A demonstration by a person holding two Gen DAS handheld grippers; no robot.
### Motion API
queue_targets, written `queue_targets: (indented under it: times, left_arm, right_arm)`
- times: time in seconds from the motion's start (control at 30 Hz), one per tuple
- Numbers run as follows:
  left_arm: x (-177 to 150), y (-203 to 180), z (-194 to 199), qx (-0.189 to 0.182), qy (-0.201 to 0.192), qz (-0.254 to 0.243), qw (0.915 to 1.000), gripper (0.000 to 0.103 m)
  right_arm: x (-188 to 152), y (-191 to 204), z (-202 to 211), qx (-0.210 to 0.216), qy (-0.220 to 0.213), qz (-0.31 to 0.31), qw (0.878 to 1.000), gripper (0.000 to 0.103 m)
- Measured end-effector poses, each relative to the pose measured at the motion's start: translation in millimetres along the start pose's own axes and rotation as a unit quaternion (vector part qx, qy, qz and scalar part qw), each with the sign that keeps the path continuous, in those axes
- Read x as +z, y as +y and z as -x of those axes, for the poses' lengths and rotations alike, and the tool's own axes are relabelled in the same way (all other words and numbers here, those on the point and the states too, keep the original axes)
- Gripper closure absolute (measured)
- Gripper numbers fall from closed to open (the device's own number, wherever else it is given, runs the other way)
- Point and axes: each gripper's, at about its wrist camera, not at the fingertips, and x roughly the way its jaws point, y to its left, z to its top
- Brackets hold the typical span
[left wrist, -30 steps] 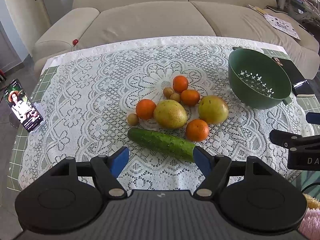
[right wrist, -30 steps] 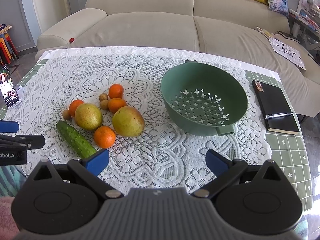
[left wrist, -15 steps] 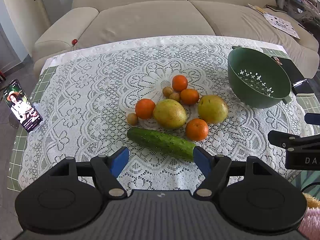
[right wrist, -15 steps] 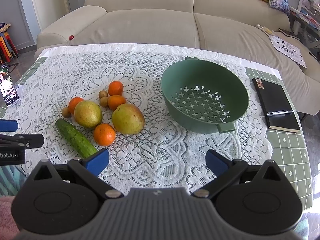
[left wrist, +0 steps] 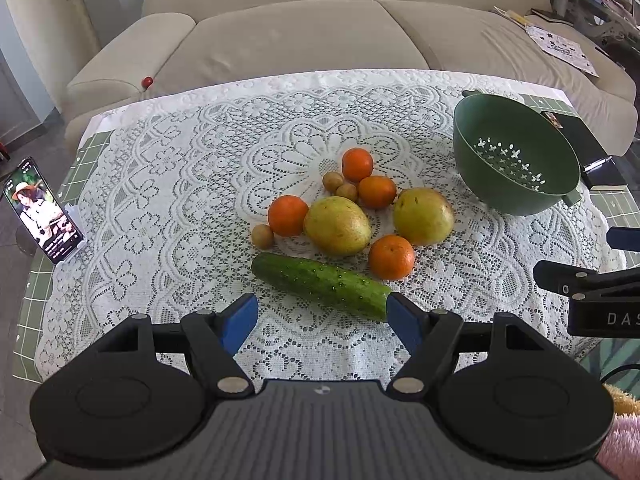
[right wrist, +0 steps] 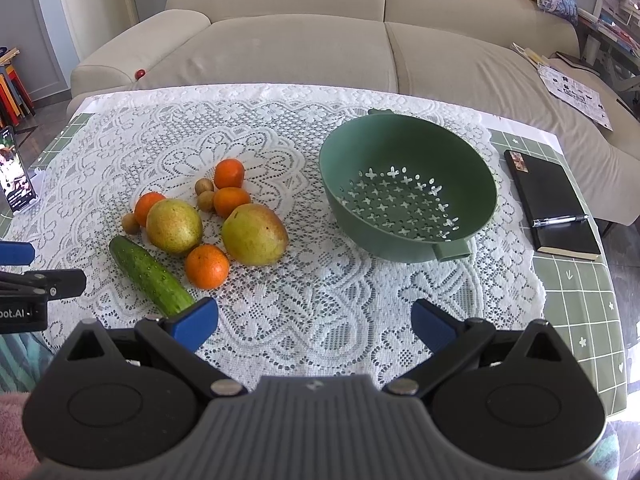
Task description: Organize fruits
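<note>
**Fruit heaped mid-table, colander empty, both grippers spread**

Clustered at the centre of the white lace tablecloth: two large yellow-green pears, four small round orange mandarins, and three small brown round fruits. Left pear touching the leftmost mandarin; two of the brown fruits tucked against the two far mandarins, the third alone at the left edge of the cluster. Near mandarin lying in front of and between the two pears. Just in front of the cluster, a bumpy dark green cucumber, lying diagonally on the cloth, its near end close to a blue pad of each gripper.

To the right of the fruit and apart from it, a round green plastic colander with cross-shaped holes, upright and empty, its handle tab facing the near edge.

Left gripper low over the near cloth, blue-padded fingers spread wide, nothing between them. Right gripper likewise spread wide and empty, hovering between cucumber and colander.

Farther right, a closed black notebook with a pen across it, on a green grid-patterned mat. At the table's left edge, a lit phone propped on a stand. Beyond the table, a beige sofa.
</note>
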Motion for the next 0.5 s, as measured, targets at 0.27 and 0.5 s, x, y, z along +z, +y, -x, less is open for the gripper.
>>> queue_targets:
  times: [0.27, 0.5]
  left_arm:
    - [2.5, 1.4, 0.8, 0.0, 0.002, 0.0, 1.0, 0.017]
    - [2.5, 1.5, 0.8, 0.0, 0.002, 0.001, 1.0, 0.017]
  right_arm:
    - [-0.2, 0.0, 0.1, 0.0, 0.0, 0.0, 1.0, 0.004]
    - [-0.4, 0.5, -0.3, 0.0, 0.0, 0.0, 1.0, 0.004]
